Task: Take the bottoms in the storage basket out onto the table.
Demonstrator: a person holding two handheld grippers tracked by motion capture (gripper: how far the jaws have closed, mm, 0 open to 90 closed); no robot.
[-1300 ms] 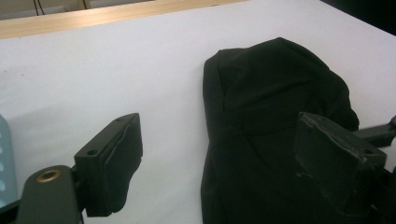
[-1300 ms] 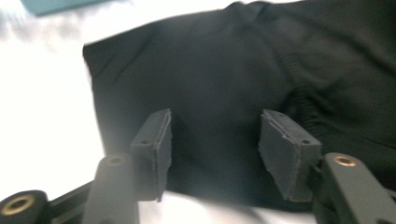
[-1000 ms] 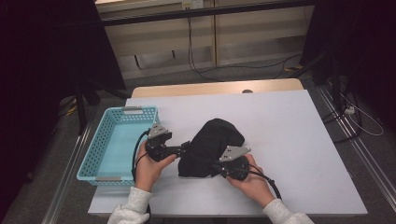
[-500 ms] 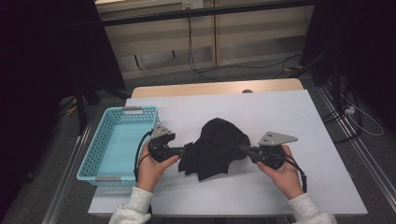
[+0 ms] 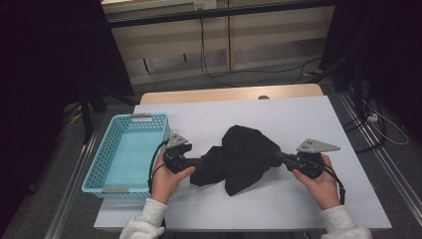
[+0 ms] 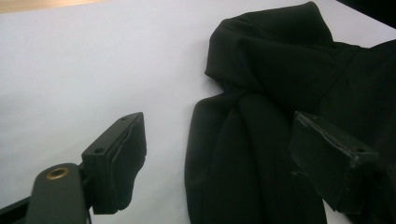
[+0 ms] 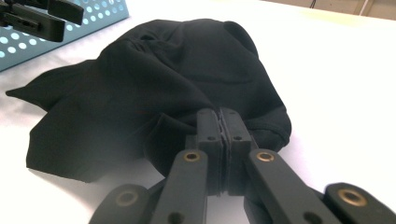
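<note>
Lying crumpled at frame center on the white table (image 5: 308, 119), the black cloth (image 5: 244, 159) is spanning both tools. Right gripper (image 7: 219, 122) is clamping its right edge, jaws fully closed. Left gripper (image 6: 219, 154) is gaping wide, straddling the cloth's left fold without gripping it.

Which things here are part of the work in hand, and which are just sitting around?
In use:
- black cloth, crumpled on the table
- right gripper, shut on the cloth's edge
- left gripper, jaws open astride a fold

Lying about:
- blue basket, beside the table's left edge, nothing showing inside
- cables on the floor behind
</note>
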